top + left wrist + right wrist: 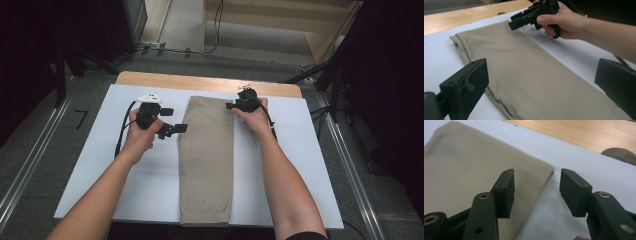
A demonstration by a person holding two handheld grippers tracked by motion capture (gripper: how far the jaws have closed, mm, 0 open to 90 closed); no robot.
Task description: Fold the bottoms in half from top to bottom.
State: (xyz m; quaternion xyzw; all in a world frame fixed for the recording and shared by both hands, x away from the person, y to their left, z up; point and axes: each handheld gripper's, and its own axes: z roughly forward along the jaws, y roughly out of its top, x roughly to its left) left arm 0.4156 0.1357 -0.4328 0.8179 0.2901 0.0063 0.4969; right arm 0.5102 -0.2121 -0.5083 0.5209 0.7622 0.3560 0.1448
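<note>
Khaki folded trousers [206, 157] lie lengthwise down the middle of the white board [85, 165], far end between our tools. Our left gripper [172, 127] stands with jaws wide apart beside the left edge; our right gripper [234, 105], jaws also apart, hovers at the far right corner. We should pinch both far corners evenly. We see no containers.

A wooden table [150, 77] holds a big white sheet [300, 165] that covers most of its top. A strip of bare wood shows along the far edge. On the white sheet lies a folded tan cloth [207, 160]. It is long and flat, and runs from the far side to the near edge, in the middle.
</note>
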